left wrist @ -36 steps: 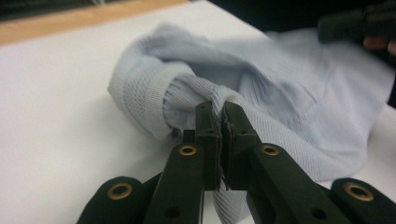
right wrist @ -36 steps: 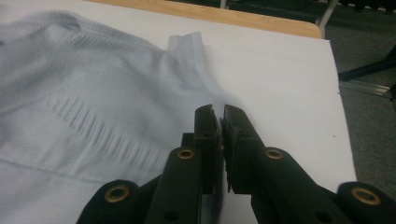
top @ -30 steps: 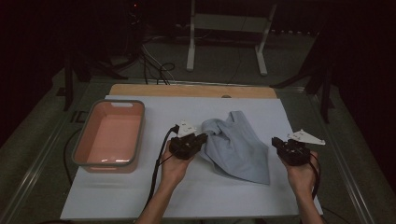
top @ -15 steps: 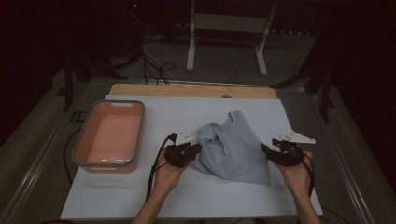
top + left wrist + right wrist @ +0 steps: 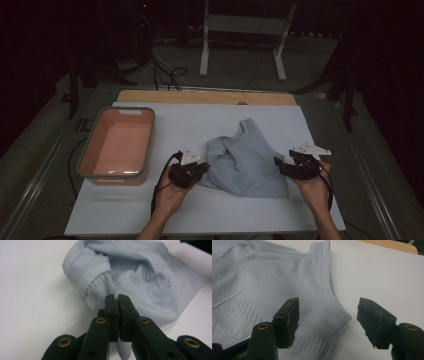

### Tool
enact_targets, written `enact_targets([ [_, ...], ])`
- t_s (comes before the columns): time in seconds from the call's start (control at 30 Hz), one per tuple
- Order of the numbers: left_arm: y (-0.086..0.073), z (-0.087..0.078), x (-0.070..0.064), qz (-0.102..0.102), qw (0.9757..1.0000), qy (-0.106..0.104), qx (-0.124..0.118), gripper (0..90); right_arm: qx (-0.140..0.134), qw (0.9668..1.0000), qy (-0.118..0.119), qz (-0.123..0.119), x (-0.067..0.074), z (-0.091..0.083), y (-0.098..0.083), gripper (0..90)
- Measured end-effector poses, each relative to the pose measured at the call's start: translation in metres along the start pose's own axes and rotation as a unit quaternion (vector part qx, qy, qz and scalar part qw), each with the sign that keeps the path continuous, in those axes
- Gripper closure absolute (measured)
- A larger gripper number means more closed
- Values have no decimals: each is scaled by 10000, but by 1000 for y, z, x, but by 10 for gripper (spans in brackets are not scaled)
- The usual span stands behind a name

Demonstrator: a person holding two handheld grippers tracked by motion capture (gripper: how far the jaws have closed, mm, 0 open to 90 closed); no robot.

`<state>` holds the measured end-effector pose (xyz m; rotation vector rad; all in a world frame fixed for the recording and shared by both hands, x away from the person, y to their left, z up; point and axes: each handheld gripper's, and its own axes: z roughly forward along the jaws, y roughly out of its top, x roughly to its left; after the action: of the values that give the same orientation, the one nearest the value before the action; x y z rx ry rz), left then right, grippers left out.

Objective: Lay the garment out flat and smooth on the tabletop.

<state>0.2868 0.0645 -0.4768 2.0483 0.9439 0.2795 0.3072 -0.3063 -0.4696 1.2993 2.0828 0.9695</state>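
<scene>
Lying rumpled on the white counter point(image 5: 150, 215), the pale blue top point(image 5: 250, 160) sits between the two hands in the high view, right of the pink tub point(image 5: 117, 145). The left hand-held gripper point(image 5: 200, 169) touches the top's left edge; the right hand-held gripper point(image 5: 281, 165) sits at its right edge.

In the left gripper view, the left hand-held gripper point(image 5: 118, 298) is clenched on a bunched fold of the top point(image 5: 140, 272) — fabric is pinched between the black pads.

In the right gripper view, the right hand-held gripper point(image 5: 328, 308) has just been opening — its jaws stand apart, released, with the top's point(image 5: 262, 282) banded corner lying on the counter point(image 5: 382, 272) between them.
</scene>
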Motion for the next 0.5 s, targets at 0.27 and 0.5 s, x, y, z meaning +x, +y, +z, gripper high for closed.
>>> enact_targets([
  [0.27,-9,-10,-2,34,10000,-6,41,878,34,10000,-13,-54,3,2,-1,340],
  [0.5,-20,-20,-13,94,9997,-178,109,878,6,10000,-4,-19,2,1,-1,340],
])
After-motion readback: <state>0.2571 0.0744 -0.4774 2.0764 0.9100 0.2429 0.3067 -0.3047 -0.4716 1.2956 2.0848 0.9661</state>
